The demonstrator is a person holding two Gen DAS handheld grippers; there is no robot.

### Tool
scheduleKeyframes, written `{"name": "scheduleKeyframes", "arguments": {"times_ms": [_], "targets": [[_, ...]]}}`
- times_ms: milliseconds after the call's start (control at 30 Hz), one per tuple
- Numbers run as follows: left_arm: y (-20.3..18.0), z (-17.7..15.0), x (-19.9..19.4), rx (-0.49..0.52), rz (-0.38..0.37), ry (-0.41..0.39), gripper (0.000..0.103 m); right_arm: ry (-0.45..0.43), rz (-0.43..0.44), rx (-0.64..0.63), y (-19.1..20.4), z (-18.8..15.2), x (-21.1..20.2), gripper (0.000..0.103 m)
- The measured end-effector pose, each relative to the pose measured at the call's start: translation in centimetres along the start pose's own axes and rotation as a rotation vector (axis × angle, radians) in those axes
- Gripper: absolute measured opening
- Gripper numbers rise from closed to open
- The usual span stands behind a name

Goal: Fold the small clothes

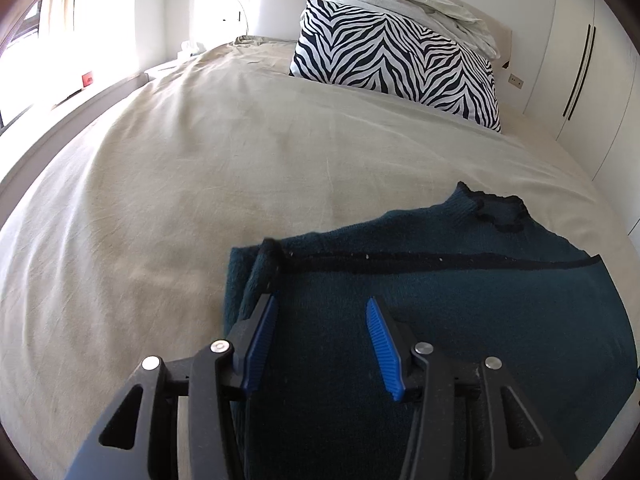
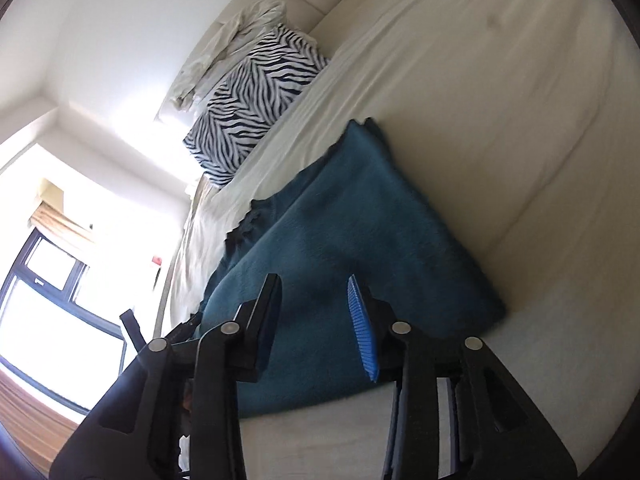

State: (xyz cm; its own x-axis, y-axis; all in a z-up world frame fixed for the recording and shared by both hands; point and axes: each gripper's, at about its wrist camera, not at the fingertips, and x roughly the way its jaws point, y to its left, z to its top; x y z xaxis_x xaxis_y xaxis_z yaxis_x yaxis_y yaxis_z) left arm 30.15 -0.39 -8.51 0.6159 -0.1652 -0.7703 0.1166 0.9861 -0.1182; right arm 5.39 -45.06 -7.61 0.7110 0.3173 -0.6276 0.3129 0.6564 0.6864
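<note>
— Closest to the lens in the left wrist view, what do you see?

— Black arms and blue pads of the left gripper (image 1: 322, 304) at the bottom centre, jaws apart with nothing pinched; the left fingertip sits just beside a bunched fold at the garment's edge.

— And the garment?

— It is a dark teal knitted sweater (image 1: 440, 300), spread flat on the bed (image 1: 180, 160) in the lower right of the frame, collar toward the upper right, a dark seam line running across it.

— The other view?

— Right gripper (image 2: 314, 288) at the bottom centre, jaws likewise parted and empty, over the same sweater (image 2: 360, 220), which lies across the middle of that frame.

— Any containers?

— I see no box or basket in either view.

— What lies further off?

— Bare beige bedcover, then a zebra-print pillow (image 1: 396, 60) in the upper right, with a crumpled white duvet (image 1: 420, 4) heaped behind it against the headboard. White wardrobe doors (image 1: 580, 72) stand at the right edge, a bright window at the upper left.
</note>
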Motion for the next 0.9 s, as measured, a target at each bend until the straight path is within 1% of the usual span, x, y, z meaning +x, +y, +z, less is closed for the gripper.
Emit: {"name": "scheduleKeyframes", "arguments": {"times_ms": [33, 67, 100, 133, 200, 300, 367, 400, 433, 500, 567, 700, 800, 900], "targets": [[-0.5, -0.7, -1.4, 0.001, -0.015, 0.0, 0.053, 0.012, 0.027, -0.019, 1.5, -0.5, 0.7, 0.052], [-1.1, -1.6, -3.0, 0.002, -0.033, -0.002, 0.055, 0.027, 0.059, -0.038, 3.1, -1.2, 1.5, 0.052], [-1.8, -2.6, -4.4, 0.008, -0.039, -0.005, 0.058, 0.055, 0.088, -0.052, 5.3, -2.0, 3.5, 0.052], [-2.6, -3.9, -5.5, 0.021, -0.036, 0.001, 0.066, 0.096, 0.11, -0.065, 6.6, -2.7, 4.8, 0.052], [-3.7, -6.3, -6.5, 0.052, -0.044, 0.032, 0.067, 0.179, 0.15, -0.09, 8.5, -4.5, 7.3, 0.052], [-4.1, -9.0, -5.2, 0.082, -0.007, 0.106, 0.067, 0.279, 0.196, -0.071, 9.4, -6.6, 10.3, 0.052], [-3.6, -9.9, -4.9, 0.082, -0.013, 0.099, 0.069, 0.32, 0.167, -0.023, 8.4, -7.3, 11.7, 0.052], [-3.5, -10.1, -5.1, 0.084, -0.015, 0.101, 0.069, 0.328, 0.15, -0.002, 7.5, -7.4, 11.9, 0.049], [-3.4, -10.2, -5.2, 0.087, -0.017, 0.108, 0.069, 0.323, 0.152, 0.012, 6.5, -7.3, 11.7, 0.048], [-3.2, -10.4, -5.2, 0.094, -0.027, 0.108, 0.069, 0.287, 0.162, 0.047, 5.0, -6.6, 10.6, 0.048], [-3.1, -10.6, -5.2, 0.092, -0.033, 0.098, 0.069, 0.23, 0.13, 0.067, 3.3, -5.4, 8.6, 0.048], [-3.3, -10.9, -5.4, 0.099, -0.027, 0.088, 0.069, 0.12, 0.038, 0.112, 0.8, -3.5, 4.1, 0.05], [-3.1, -11.0, -5.6, 0.096, -0.032, 0.086, 0.069, 0.072, -0.001, 0.104, 0.4, -3.0, 1.4, 0.052], [-2.7, -10.9, -6.0, 0.072, -0.057, 0.087, 0.069, 0.065, -0.012, 0.058, 1.1, -2.9, 0.1, 0.052]]}}
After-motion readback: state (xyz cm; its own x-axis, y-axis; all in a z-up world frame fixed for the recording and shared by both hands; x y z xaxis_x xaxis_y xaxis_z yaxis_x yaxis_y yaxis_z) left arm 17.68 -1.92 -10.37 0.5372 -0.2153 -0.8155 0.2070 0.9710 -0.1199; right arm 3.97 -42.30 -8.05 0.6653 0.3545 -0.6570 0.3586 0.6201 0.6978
